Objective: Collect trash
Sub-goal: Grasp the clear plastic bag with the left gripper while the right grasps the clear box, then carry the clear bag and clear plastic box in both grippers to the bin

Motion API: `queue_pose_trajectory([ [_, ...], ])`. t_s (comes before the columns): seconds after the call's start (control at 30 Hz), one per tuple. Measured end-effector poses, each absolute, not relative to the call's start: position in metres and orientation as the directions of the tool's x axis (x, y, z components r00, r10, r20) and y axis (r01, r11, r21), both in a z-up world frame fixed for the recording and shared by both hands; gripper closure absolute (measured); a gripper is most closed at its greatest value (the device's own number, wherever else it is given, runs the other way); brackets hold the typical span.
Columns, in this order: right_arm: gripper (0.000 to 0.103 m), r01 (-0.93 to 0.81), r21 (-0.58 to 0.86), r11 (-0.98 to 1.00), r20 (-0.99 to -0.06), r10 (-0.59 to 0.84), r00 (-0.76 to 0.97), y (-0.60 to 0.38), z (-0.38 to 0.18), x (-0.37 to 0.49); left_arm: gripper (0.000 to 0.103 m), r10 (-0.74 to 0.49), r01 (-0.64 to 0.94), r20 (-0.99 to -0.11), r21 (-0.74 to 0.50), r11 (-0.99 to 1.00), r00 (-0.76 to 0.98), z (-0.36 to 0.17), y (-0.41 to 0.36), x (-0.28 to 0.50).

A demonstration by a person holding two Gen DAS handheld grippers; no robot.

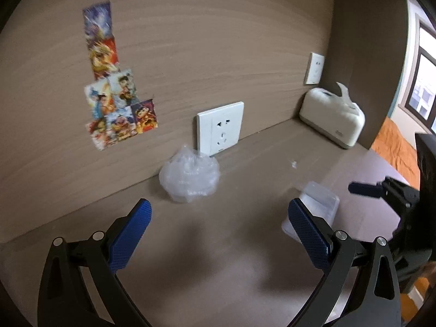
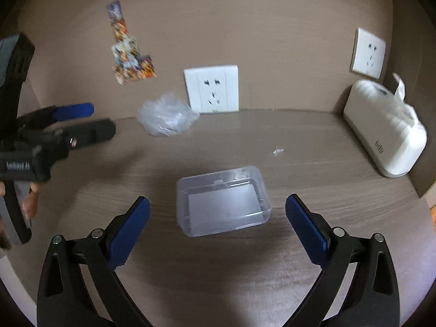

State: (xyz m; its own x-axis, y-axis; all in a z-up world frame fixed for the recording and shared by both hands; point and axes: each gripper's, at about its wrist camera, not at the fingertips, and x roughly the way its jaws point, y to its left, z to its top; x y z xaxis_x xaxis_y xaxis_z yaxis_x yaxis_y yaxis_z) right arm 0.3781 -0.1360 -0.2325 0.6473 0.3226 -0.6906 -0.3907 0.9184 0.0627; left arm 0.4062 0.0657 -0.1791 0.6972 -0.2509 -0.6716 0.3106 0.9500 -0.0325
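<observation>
Two grippers hang over the brown wood-grain tabletop (image 2: pixel 313 163), and we hold both spread wide with nothing between their blue-padded fingers. Our left gripper (image 1: pixel 218 218) points toward the crumpled clear plastic wrap (image 1: pixel 190 179), which lies on the tabletop against the back wall, just in front of the white wall socket (image 1: pixel 220 128) and touching its lower left corner as far as we can tell through the motion blur. The wrap sits ahead of the left gripper's fingertips, apart from them.

Our right gripper (image 2: pixel 218 212) faces the clear rectangular plastic box (image 2: pixel 222 200), which rests open side up on the tabletop between and just beyond its fingers, touching neither. From the left wrist view the same box shows partly behind the right-hand finger. A tiny white scrap (image 2: pixel 278 151) lies on the bare tabletop between the box and the back wall, well apart from the wrap.

In the far right corner stands a cream-white tissue box (image 2: pixel 381 133) with a tissue sticking out of its top, below a second white socket (image 2: pixel 368 53). A cluster of colourful cartoon stickers (image 1: pixel 117 95) is stuck to the wall left of the nearer socket. At the left edge of the right wrist view we see the left gripper from the side, its handle gripped by a hand (image 2: pixel 28 203).
</observation>
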Motion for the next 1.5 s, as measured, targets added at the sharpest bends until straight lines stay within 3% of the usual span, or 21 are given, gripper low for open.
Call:
queue_pose_trajectory([
  [0.33,0.004,-0.363,0.054,0.930,-0.744,0.280,0.606,-0.133,-0.259,0.410,0.005,-0.288,0.348,-0.706,-0.063,0.935,0.647,-0.210,0.065,0.466],
  [0.53,0.004,-0.386,0.087,0.918,-0.761,0.311,0.569,-0.131,-0.262,0.419,0.008,-0.260,0.367,-0.722,-0.009,0.930,0.641,-0.224,0.056,0.492],
  [0.63,0.010,-0.385,0.065,0.921,-0.761,0.295,0.577,-0.128,-0.259,0.420,0.062,-0.243,0.357,-0.738,-0.002,0.934,0.630,-0.228,0.057,0.503],
  [0.83,0.010,-0.363,0.115,0.925,-0.747,0.322,0.581,-0.132,-0.253,0.420,0.077,-0.250,0.371,-0.749,-0.006,0.928,0.614,-0.225,0.058,0.500],
  [1.5,0.010,-0.344,0.091,0.935,-0.556,0.334,0.761,-0.175,-0.132,0.346,0.078,-0.383,0.473,-0.640,-0.035,0.880,0.666,-0.112,0.028,0.385],
])
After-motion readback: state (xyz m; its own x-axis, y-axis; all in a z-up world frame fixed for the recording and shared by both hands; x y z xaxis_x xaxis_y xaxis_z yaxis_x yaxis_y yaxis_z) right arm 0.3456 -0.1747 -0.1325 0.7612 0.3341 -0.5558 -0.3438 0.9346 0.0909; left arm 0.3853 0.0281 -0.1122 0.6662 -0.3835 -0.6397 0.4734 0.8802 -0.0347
